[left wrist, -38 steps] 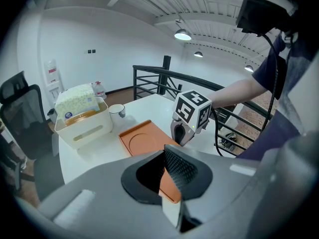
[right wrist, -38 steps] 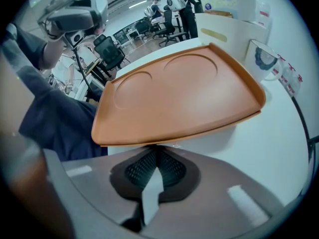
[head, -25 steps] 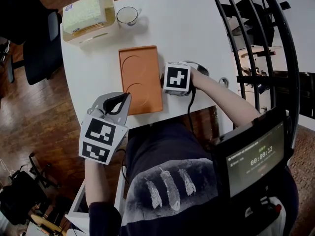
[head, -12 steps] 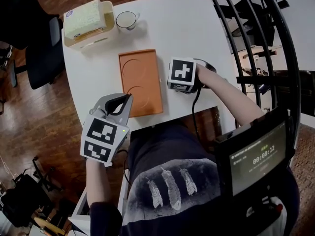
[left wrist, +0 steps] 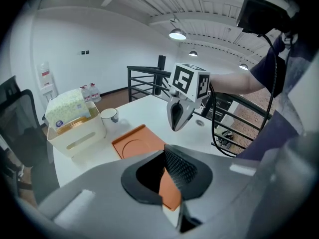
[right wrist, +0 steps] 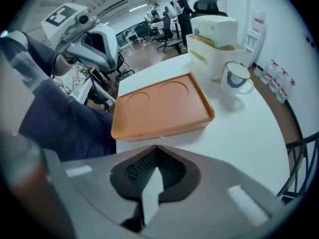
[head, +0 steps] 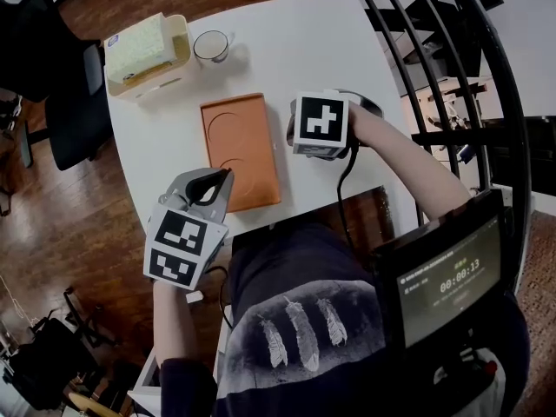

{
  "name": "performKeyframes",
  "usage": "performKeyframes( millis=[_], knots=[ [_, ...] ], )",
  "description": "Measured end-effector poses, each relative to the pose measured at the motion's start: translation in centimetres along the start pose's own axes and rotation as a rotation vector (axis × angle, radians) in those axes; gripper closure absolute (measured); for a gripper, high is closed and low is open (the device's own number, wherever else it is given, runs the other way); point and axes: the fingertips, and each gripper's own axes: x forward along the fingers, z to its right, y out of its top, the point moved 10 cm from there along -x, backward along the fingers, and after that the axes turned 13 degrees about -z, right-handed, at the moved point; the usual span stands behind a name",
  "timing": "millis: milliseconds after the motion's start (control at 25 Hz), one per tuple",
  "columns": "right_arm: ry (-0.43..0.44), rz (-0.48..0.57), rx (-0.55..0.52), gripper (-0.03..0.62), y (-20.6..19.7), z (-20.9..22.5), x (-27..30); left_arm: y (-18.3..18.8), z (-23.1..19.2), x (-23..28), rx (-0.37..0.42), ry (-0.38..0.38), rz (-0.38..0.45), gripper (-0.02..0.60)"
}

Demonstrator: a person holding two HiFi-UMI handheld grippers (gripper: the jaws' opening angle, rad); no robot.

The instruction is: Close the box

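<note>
Both clenched on nothing: the right hand-held gripper (head: 294,137) hung just right of the orange box (head: 240,150), the left hand-held gripper (head: 219,181) by its near corner, the box running lengthwise away.

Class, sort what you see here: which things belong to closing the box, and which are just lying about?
For the job: orange box; left hand-held gripper and right hand-held gripper, both shut and empty.
Lying about: mug; cream basket; tissue pack.

I log: head view high, steeply down on white table (head: 347,50) | left gripper view near-left edge, facing far | right gripper view low, facing left | all share orange box (head: 239,150)
</note>
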Motion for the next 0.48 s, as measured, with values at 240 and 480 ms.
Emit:
performKeyframes(
  millis=[240,480],
  knots=[
    [-0.056,0.032,0.063,0.589,-2.9,0.8,-1.0,1.0,0.4,0.4,0.024,-0.006,-0.008,0.568],
    [-0.071,0.038,0.094,0.589,-5.5,0.5,-1.2,1.9,0.9,0.6,0.045,-0.019,-0.014,0.568]
  ],
)
